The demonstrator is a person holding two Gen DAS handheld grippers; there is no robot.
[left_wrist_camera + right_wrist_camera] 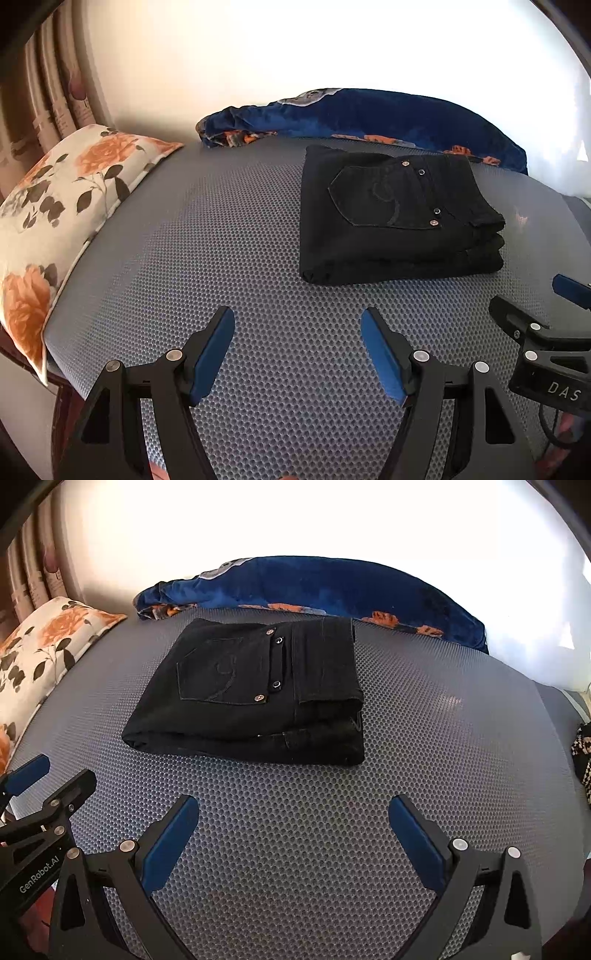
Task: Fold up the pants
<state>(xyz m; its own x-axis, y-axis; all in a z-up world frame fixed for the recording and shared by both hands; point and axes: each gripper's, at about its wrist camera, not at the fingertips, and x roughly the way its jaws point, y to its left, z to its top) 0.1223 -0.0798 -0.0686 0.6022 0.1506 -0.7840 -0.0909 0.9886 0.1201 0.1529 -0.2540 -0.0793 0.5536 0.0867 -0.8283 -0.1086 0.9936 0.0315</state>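
Left wrist view: black folded pants sit far right on a grey dimpled mat, well apart from both tools. Left gripper and right gripper hover wide open, empty. Floral pillow lines the left edge, blue blanket the far edge.
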